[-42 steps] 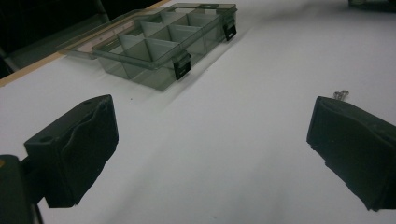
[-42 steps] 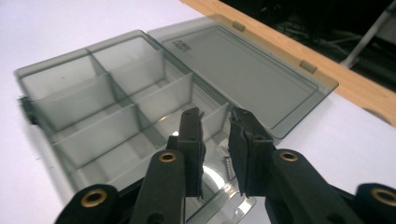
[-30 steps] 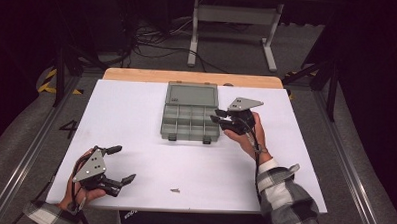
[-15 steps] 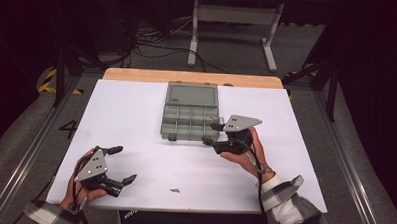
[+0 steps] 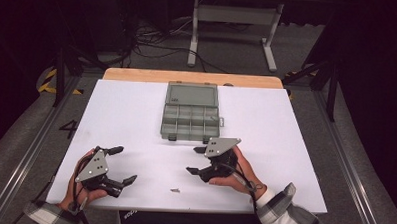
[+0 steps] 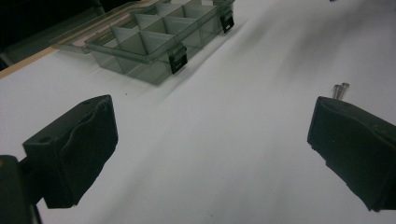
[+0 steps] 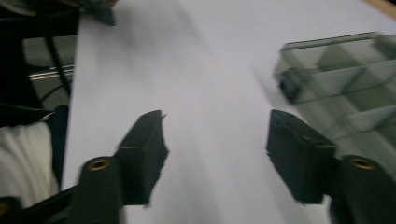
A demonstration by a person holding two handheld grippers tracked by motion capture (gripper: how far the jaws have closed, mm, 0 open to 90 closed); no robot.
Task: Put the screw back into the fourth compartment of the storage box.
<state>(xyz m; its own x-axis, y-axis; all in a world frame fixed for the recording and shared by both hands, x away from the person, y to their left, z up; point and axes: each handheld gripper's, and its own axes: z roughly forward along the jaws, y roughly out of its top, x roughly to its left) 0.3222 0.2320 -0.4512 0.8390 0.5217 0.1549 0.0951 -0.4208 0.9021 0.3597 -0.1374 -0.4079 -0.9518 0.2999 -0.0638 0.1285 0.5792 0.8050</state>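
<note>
– White table cover; what is blurred or cut off?
– Right gripper view is smeared; its jaws, just opened, are seen apart with nothing between. Left gripper is held wide, empty.
– And the screws?
– Two are resolved beside the left jaw; from above, one speck between the grippers. Organizer box is set centrally, dark floor around

The organizer box is blurred (cut off at the right edge).
</note>
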